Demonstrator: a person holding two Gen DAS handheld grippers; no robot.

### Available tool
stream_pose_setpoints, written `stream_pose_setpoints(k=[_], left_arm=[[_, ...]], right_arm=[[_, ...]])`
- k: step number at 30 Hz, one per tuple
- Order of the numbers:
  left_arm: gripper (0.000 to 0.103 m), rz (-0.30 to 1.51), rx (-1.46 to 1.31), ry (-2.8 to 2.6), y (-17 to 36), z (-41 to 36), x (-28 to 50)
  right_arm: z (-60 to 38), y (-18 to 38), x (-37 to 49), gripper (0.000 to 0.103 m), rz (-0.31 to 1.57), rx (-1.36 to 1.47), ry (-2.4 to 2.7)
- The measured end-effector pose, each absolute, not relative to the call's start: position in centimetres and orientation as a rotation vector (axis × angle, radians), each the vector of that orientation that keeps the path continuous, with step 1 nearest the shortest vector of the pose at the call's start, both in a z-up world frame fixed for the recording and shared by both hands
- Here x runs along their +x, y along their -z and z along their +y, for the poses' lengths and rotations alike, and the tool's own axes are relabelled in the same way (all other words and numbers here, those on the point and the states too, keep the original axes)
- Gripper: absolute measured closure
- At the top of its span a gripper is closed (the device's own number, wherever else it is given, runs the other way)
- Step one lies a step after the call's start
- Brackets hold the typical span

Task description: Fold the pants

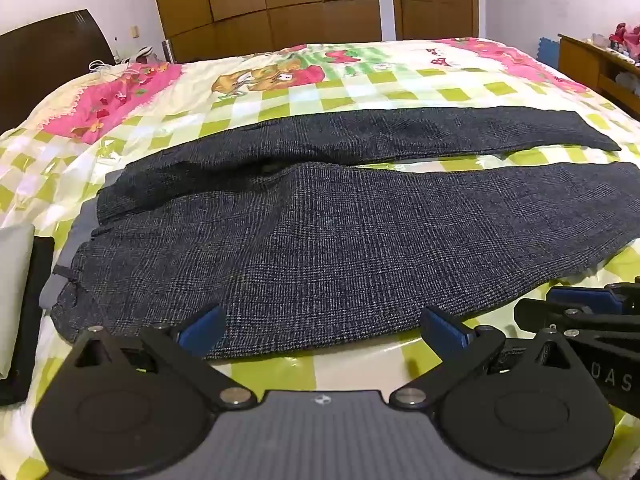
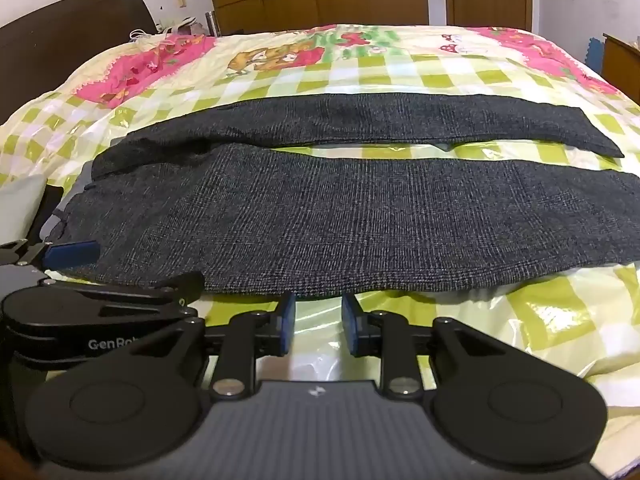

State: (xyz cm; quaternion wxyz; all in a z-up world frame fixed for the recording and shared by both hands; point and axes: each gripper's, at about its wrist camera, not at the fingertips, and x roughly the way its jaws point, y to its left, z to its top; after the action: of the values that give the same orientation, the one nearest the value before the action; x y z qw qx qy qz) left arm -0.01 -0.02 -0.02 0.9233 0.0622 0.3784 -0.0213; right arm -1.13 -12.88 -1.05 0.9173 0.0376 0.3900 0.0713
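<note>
Dark grey checked pants (image 1: pixel 340 240) lie flat across the bed, waist at the left and both legs running right with a strip of cover between them. My left gripper (image 1: pixel 322 330) stands wide open at the near edge of the front leg; its blue pads sit over the fabric's hem and nothing is pinched. In the right wrist view, the pants (image 2: pixel 360 216) fill the middle. My right gripper (image 2: pixel 319 320) is open with a narrow empty gap, just short of the hem. The left gripper (image 2: pixel 132 268) shows at the left, and the right gripper (image 1: pixel 568 306) shows at that view's right.
The bed cover (image 1: pixel 360 88) is glossy, with green and white checks and pink cartoon prints. A white and black folded item (image 1: pixel 20 300) lies at the left edge. A dark headboard (image 1: pixel 52 52) stands left, a wooden wardrobe (image 1: pixel 272 4) and door behind, and a shelf (image 1: pixel 596 64) on the right.
</note>
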Motion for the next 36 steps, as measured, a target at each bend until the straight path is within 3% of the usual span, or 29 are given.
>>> stream_pose_setpoints(k=[36], left_arm=[[0.000,0.795,0.115,0.046,0.70,0.17,0.21]], right_arm=[[-12.45,1.50,-1.23,0.076,0.810,0.074,-0.145]])
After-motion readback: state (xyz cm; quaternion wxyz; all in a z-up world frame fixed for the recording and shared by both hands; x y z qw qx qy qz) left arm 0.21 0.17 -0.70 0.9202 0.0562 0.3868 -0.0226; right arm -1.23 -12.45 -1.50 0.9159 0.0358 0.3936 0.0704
